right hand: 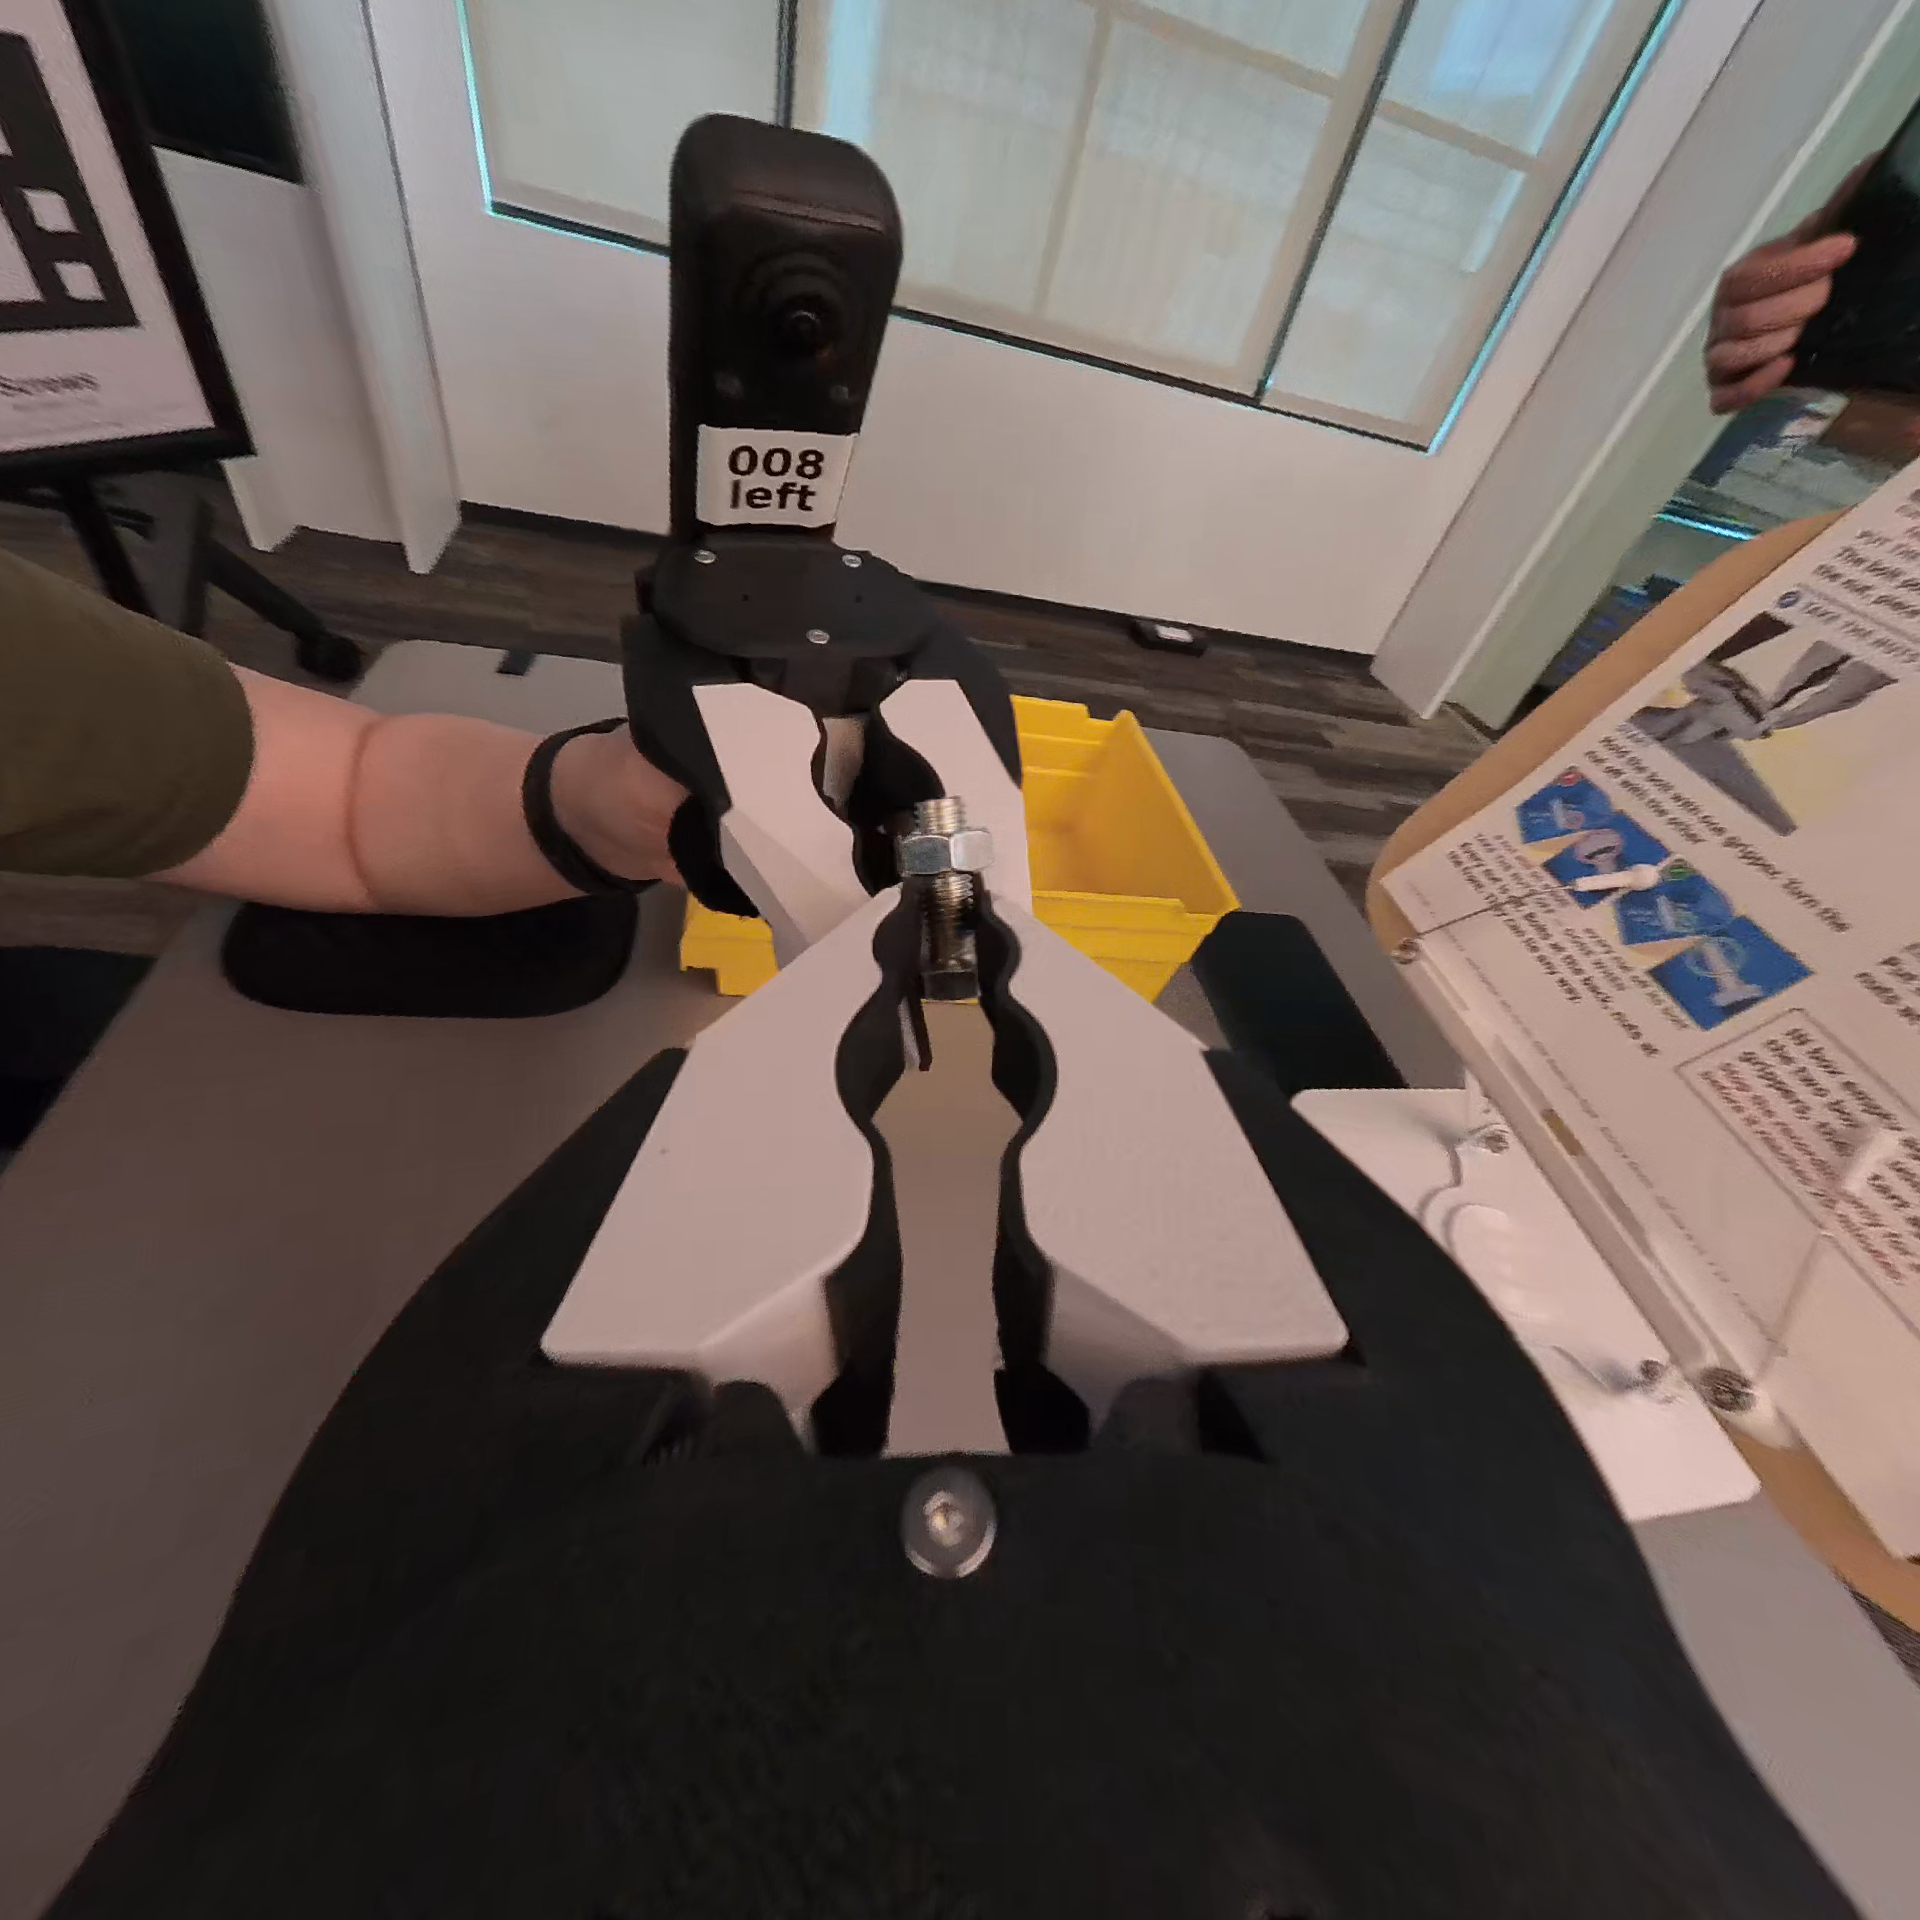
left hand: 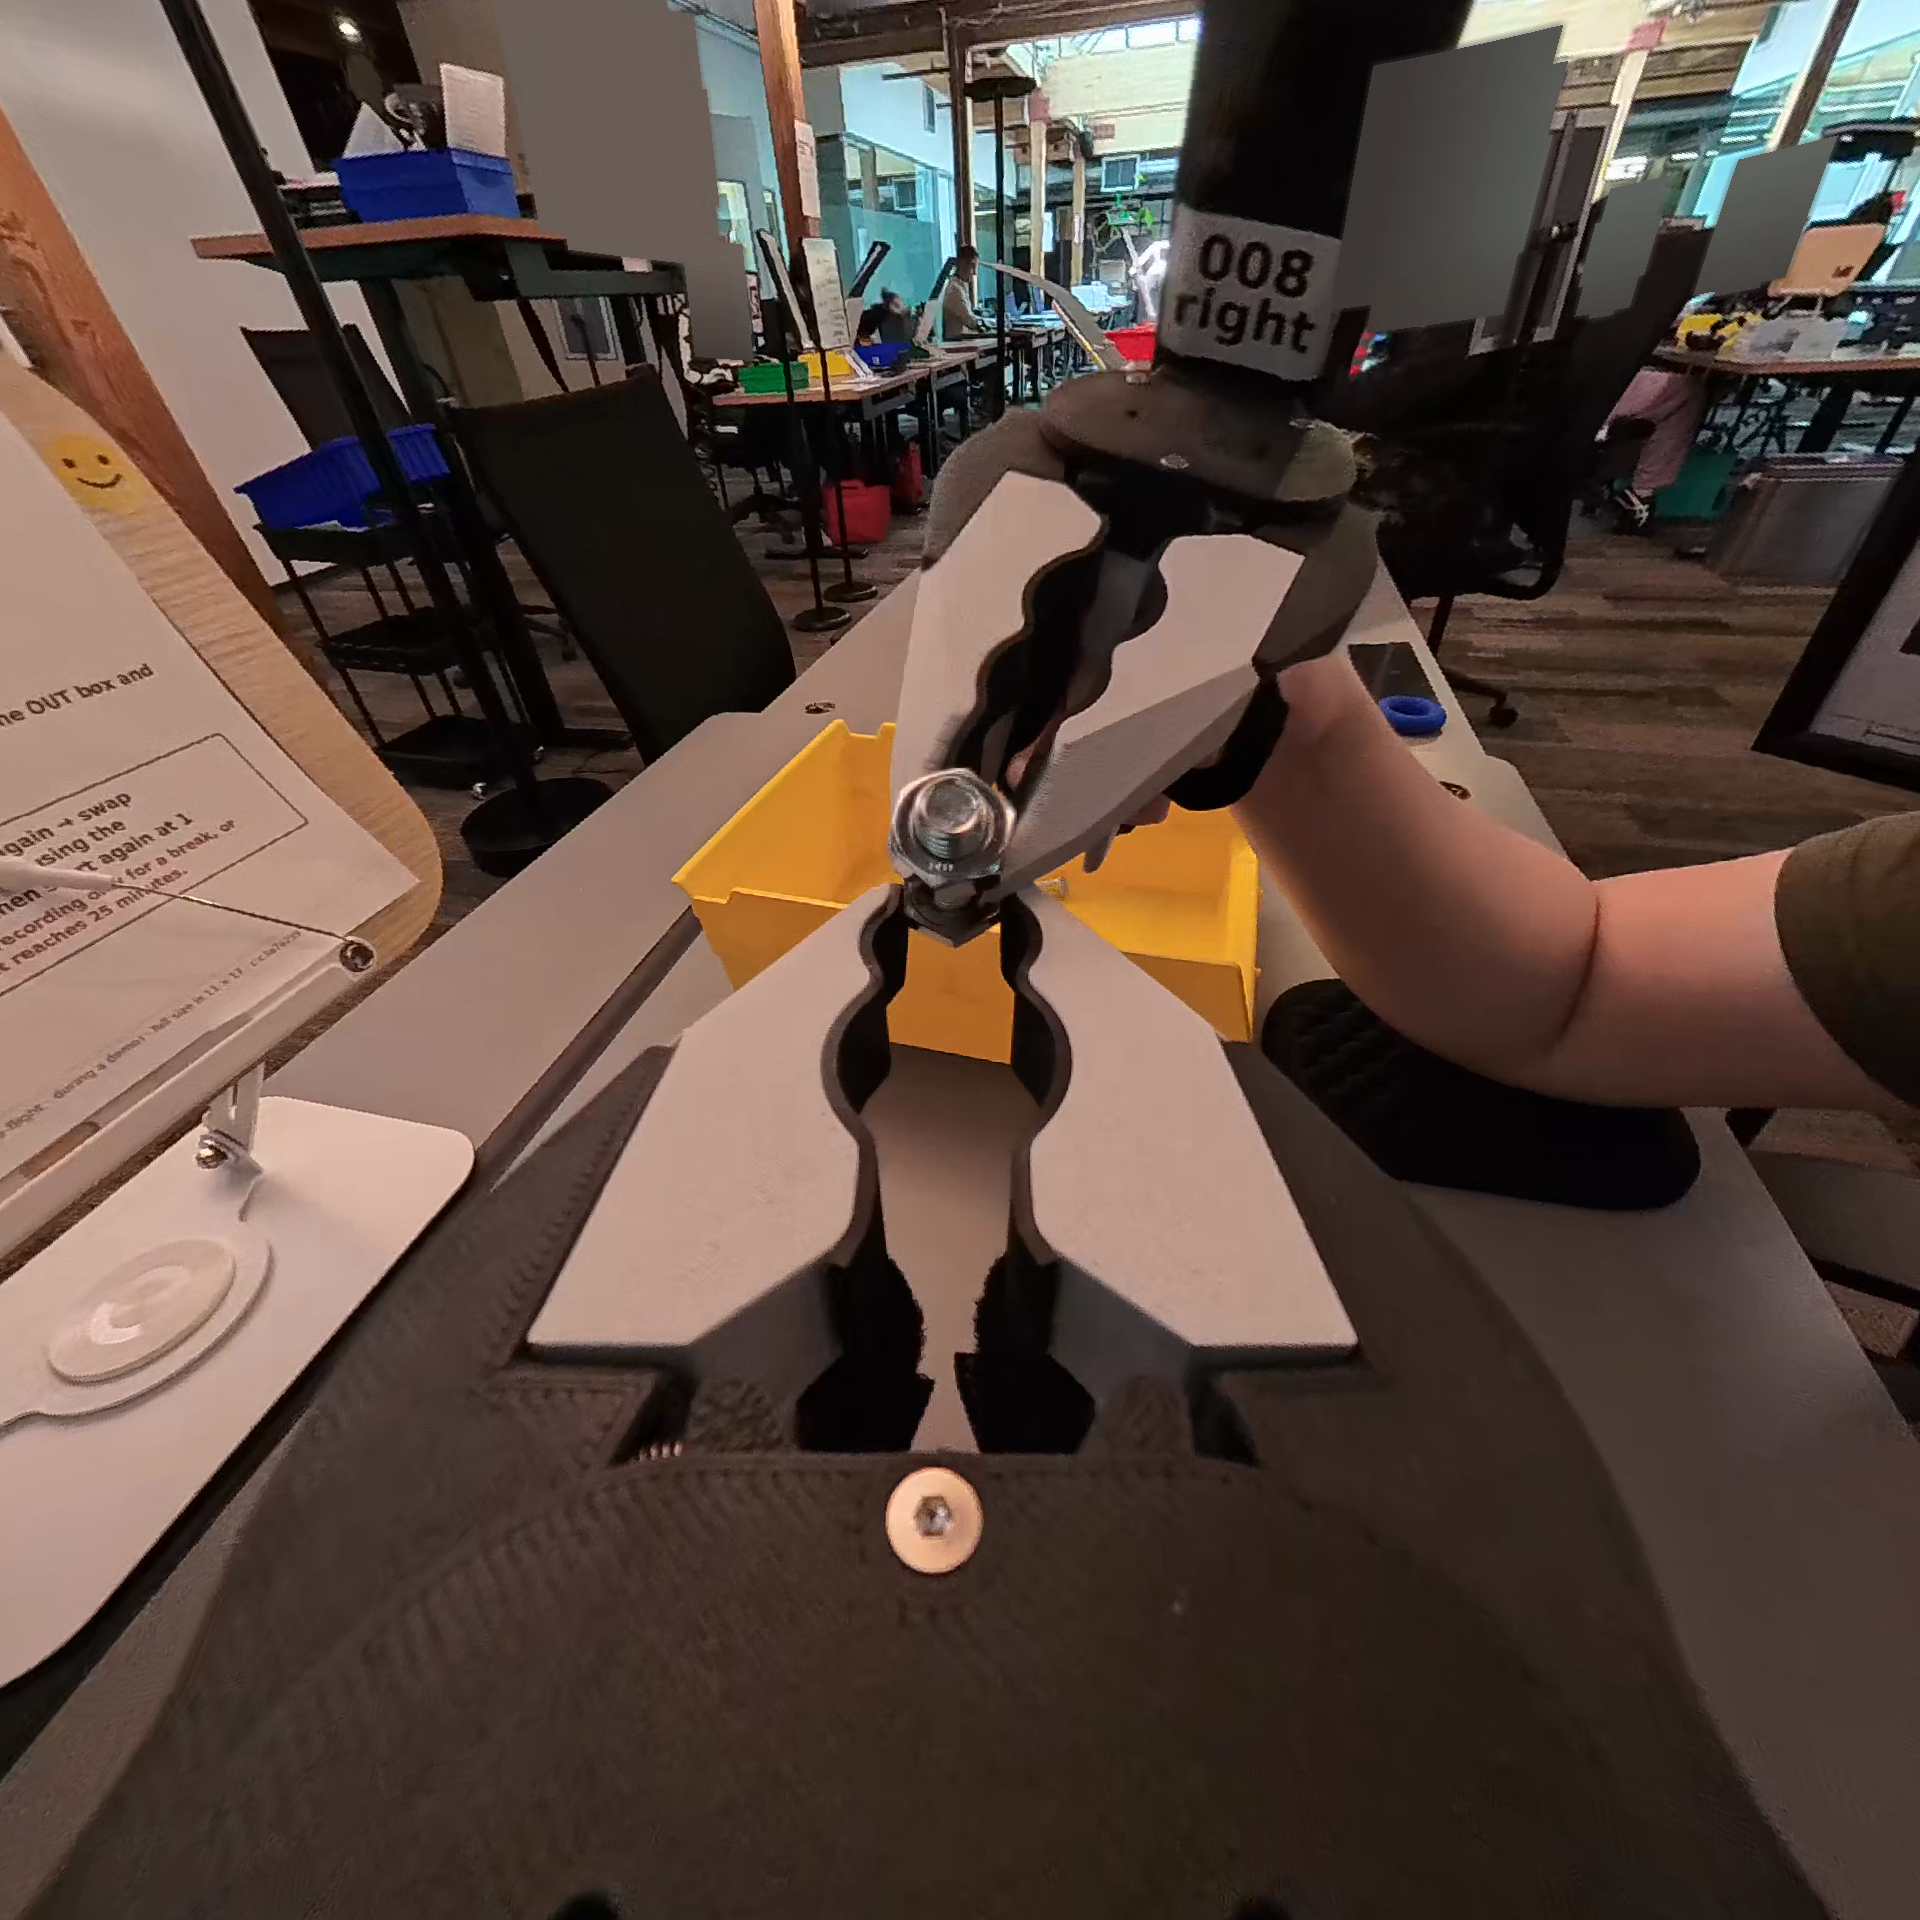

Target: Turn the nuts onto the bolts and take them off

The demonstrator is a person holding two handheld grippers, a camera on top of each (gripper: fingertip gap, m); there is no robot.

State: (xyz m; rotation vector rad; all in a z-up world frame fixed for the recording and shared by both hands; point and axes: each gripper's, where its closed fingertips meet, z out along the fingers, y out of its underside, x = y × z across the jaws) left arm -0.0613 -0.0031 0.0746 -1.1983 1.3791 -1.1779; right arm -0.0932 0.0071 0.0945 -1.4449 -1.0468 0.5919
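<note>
- Hard to read: in the left wrist view the bolt [left hand: 951, 808] points its threaded end almost straight at the lens. You mostly see that tip ringed by the shiny nut [left hand: 914, 831], and the shank is hidden behind them.
- The dark hex end below the nut is in shadow between the fingertips, so detail there is mushy.
- Left gripper [left hand: 951, 914]: fingers drawn nearly together, and it looks pinched on that dark hex end of the bolt.
- Right gripper [right hand: 943, 935]: its fingers are narrowed around the bolt's shank. There's a thin dark gap on one side, so I can't tell if it's actually squeezing or just cradling it.
- In the right wrist view, the left gripper's tips are covered by the right gripper's fingers.
- In that view the bolt looks upright. The nut sits near the top with a few threads poking past it, just beyond the right gripper's tips.
- The two grippers meet tip to tip, held up over a yellow bin [left hand: 790, 894] on the grey table [left hand: 520, 997].
- The bin's inside is mostly blocked.
- The instruction sheet [right hand: 1662, 935] on its stand is cut off at the frame edge.
</note>
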